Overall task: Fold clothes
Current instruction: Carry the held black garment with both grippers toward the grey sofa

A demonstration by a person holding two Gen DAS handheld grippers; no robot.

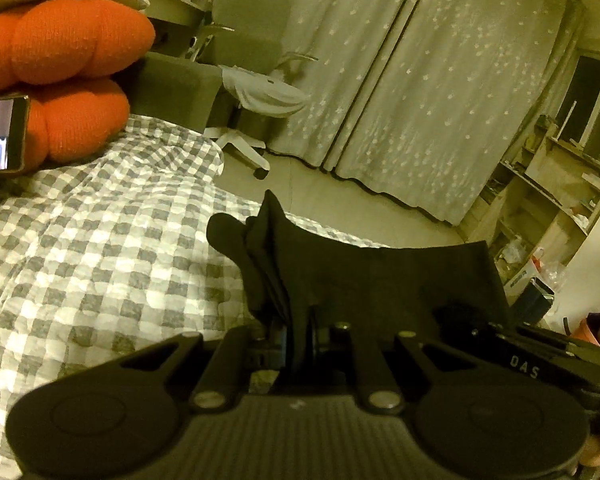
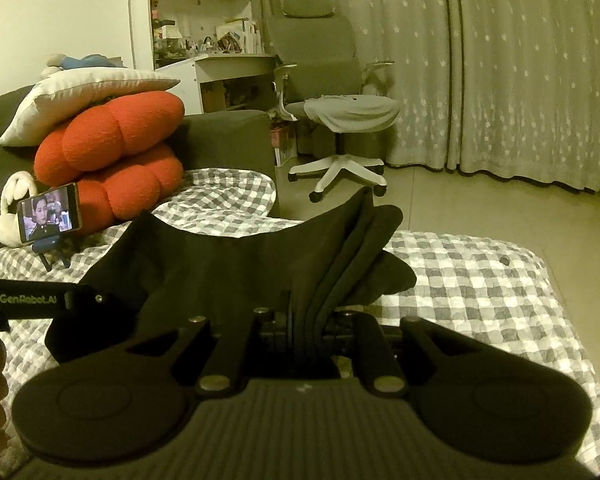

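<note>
Phone point(image 2: 49, 213) on stand, far left of right wrist view, playing video. Red cushions point(image 2: 112, 152) stacked just right of it. Black garment point(image 2: 236, 272) at frame centre, stretched above checkered bedspread point(image 2: 480, 280). Left gripper point(image 1: 298, 336) clamped on bunched edge; right gripper point(image 2: 304, 328) pinching opposite bunched edge. Office chair point(image 2: 336, 120) upper centre.

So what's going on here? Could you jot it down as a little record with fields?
surface: bed with checked cover
garment: black cloth, stretched between both tongs above the bed
left tongs: shut on the cloth
right tongs: shut on the cloth
beside: phone on a stand, orange cushions
background: chair, curtains
</note>
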